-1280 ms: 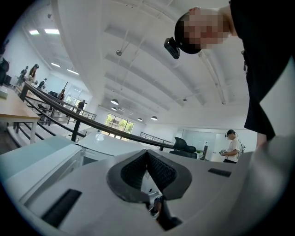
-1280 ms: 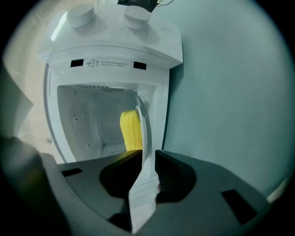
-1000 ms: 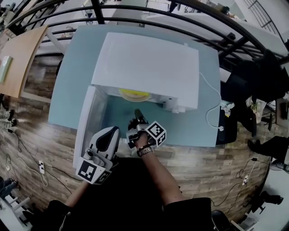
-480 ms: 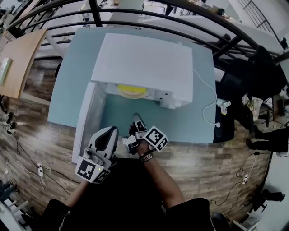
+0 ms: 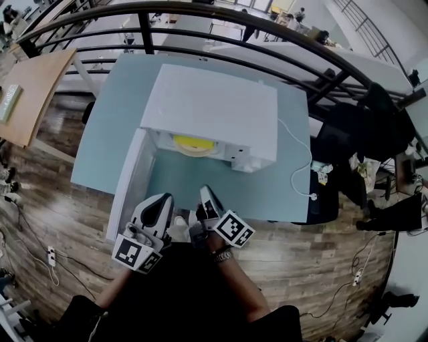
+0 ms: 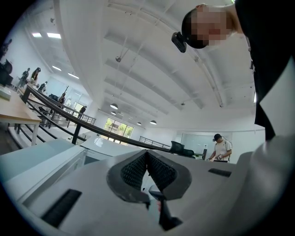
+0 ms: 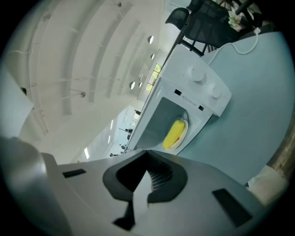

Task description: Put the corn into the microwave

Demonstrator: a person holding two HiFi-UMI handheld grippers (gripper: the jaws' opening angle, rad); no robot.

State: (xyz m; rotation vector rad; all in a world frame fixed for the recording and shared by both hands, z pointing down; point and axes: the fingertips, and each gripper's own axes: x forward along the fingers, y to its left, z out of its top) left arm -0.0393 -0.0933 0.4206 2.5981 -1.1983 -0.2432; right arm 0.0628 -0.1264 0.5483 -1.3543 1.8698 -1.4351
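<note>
The white microwave (image 5: 210, 110) stands on the teal table (image 5: 267, 194) with its door (image 5: 130, 180) swung open to the left. Yellow corn (image 5: 194, 142) lies inside on a pale plate; in the right gripper view the corn (image 7: 174, 133) shows in the cavity of the microwave (image 7: 198, 87). My right gripper (image 5: 204, 195) is at the table's front edge, well back from the opening, jaws shut and empty (image 7: 147, 154). My left gripper (image 5: 162, 202) is beside it near the door's free end, shut on nothing (image 6: 147, 154) and pointing up at the ceiling.
A white power cable (image 5: 294, 167) runs over the table to the right of the microwave. A black railing (image 5: 200, 17) stands behind the table. A wooden table (image 5: 27, 87) is at the far left and black chairs (image 5: 374, 113) at the right.
My right gripper has drawn back from in front of the microwave opening to the table's front edge. The left gripper has hardly moved.
</note>
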